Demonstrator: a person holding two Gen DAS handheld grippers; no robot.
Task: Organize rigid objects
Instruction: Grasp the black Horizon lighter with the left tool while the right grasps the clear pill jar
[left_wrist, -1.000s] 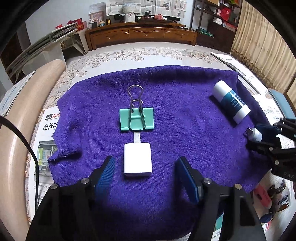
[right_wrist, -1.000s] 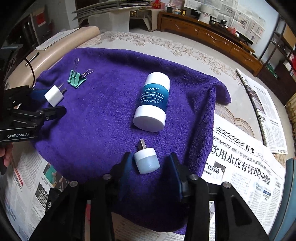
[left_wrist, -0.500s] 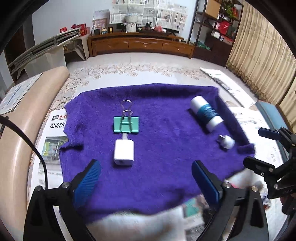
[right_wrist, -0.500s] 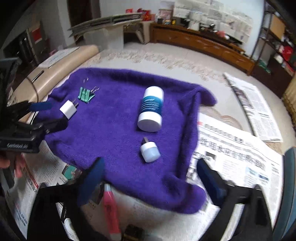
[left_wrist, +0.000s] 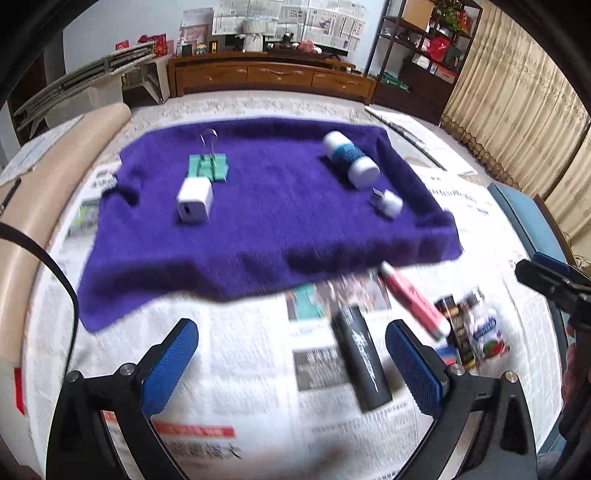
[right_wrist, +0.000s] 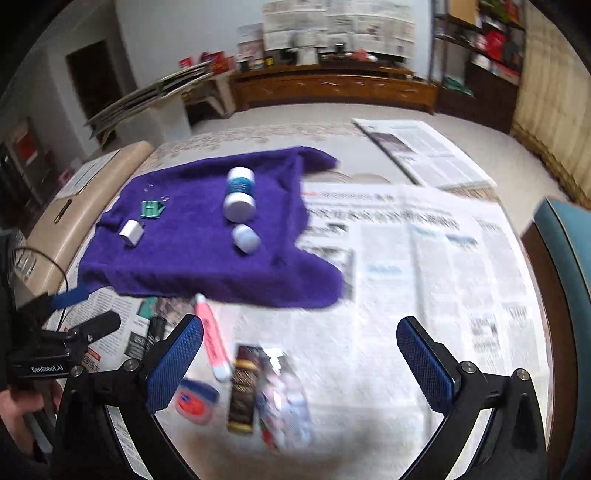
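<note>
A purple towel (left_wrist: 266, 229) (right_wrist: 192, 258) carries a green binder clip (left_wrist: 207, 167) (right_wrist: 149, 209), a white charger cube (left_wrist: 195, 199) (right_wrist: 130, 232), a white and blue bottle (left_wrist: 350, 158) (right_wrist: 239, 194) and a small white plug (left_wrist: 388, 202) (right_wrist: 245, 238). My left gripper (left_wrist: 291, 363) is open over the newspaper in front of the towel, nothing between its fingers. A black tube (left_wrist: 361, 363) lies by its right finger. My right gripper (right_wrist: 300, 365) is open too, above a dark packet (right_wrist: 242, 387), a printed pouch (right_wrist: 284, 398) and a pink marker (right_wrist: 212, 338).
Newspaper (right_wrist: 424, 280) covers the table to the right of the towel. A round red and blue tin (right_wrist: 194, 400) lies near my right gripper's left finger. A teal chair (right_wrist: 565, 251) stands at the right edge, a beige cushion (left_wrist: 44, 177) at the left.
Both grippers let go of the charger cube and the small plug, opened wide and drew back off the towel. The loose items on the newspaper came into view.
</note>
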